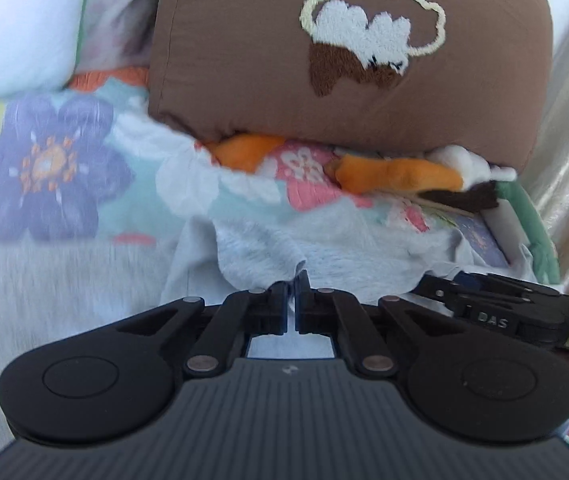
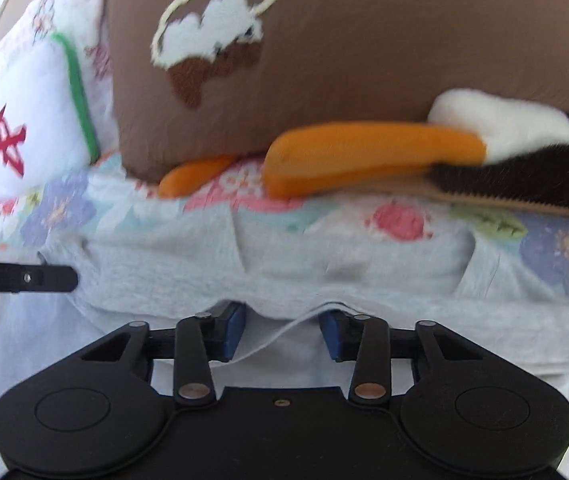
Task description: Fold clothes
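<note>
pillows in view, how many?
2. A brown pillow with an embroidered patch stands at the back, behind the grey garment. A white pillow with a green edge and a red mark sits to its left. More may be hidden beyond the frame.

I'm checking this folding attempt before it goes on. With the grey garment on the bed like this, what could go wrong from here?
1. The left hand-held gripper is shut on only a small bunched edge of the grey garment; it may slip out when lifted.
2. The right hand-held gripper stands open with just a thin hem between its jaws, so it may close on too little cloth.
3. The floral bedspread lies directly beneath and could get pinched too.
</note>
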Motion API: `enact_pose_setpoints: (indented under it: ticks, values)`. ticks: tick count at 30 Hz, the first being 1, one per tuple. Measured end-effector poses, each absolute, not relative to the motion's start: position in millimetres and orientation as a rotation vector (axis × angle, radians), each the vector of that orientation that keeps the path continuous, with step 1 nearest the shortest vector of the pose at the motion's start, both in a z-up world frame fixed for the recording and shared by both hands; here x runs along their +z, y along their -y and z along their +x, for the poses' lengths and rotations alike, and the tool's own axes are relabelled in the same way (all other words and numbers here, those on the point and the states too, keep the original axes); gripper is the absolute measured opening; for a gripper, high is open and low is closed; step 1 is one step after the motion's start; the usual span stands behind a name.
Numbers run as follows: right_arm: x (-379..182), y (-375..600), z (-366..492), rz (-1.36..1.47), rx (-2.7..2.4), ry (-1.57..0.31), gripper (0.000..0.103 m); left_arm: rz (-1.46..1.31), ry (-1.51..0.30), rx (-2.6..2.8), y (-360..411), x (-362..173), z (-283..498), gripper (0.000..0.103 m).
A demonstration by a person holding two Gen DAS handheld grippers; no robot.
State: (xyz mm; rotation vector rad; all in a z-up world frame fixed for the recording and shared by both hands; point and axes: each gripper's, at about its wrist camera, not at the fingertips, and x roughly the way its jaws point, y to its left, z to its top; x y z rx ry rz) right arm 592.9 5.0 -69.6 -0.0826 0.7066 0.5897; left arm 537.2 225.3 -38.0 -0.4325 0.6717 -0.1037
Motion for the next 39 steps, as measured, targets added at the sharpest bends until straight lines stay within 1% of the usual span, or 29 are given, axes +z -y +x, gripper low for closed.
enact_pose_setpoints:
  ticks: [4, 6, 8, 9, 10, 12, 14, 17, 20, 22, 24, 29, 32, 34, 35, 39]
  values:
    - [-53, -5, 611, -0.084, 0.555, -0.647, 0.043, -0.364, -0.635, -0.037, -222, -22, 564, 0.002]
    - [-42, -1, 619, -0.071, 0.498, -0.629, 0.044, -0.345, -0.656, -0.014, -218, -21, 574, 0.002]
    - [-30, 13, 620, -0.014, 0.464, -0.596, 0.046, -0.338, -0.678, 0.003, -216, -23, 581, 0.003]
    - [-27, 23, 621, 0.025, 0.455, -0.589, 0.050, -0.326, -0.690, 0.011, -215, -24, 584, 0.003]
    - [-25, 32, 620, 0.063, 0.443, -0.589, 0.051, -0.323, -0.694, 0.016, -215, -25, 587, 0.003]
    - [-26, 46, 619, 0.117, 0.445, -0.625, 0.052, -0.332, -0.692, 0.027, -217, -27, 590, 0.006]
    - [-31, 53, 617, 0.134, 0.491, -0.689, 0.052, -0.362, -0.685, 0.039, -221, -29, 592, 0.006]
    - [-43, 44, 614, 0.029, 0.568, -0.771, 0.052, -0.395, -0.707, 0.024, -225, -27, 591, 0.006]
    - [-55, 24, 616, -0.076, 0.626, -0.817, 0.052, -0.361, -0.742, -0.024, -214, -19, 575, 0.006]
    - [-59, 8, 615, -0.135, 0.656, -0.824, 0.052, -0.326, -0.742, -0.066, -202, -15, 559, 0.013]
    - [-60, -4, 615, -0.170, 0.678, -0.806, 0.052, -0.298, -0.753, -0.108, -191, -17, 552, 0.028]
    - [-63, -36, 630, -0.166, 0.691, -0.772, 0.051, -0.239, -0.848, -0.118, -172, -38, 578, 0.029]
    - [-59, -40, 639, -0.143, 0.624, -0.728, 0.051, -0.264, -0.850, -0.107, -169, -43, 591, 0.029]
    - [-53, -28, 638, -0.109, 0.558, -0.688, 0.051, -0.285, -0.826, -0.114, -167, -41, 595, 0.030]
    - [-49, -21, 636, -0.089, 0.524, -0.671, 0.051, -0.288, -0.818, -0.113, -166, -40, 598, 0.033]
    - [-40, 31, 623, 0.027, 0.383, -0.683, 0.052, -0.299, -0.810, -0.085, -165, -46, 614, 0.034]
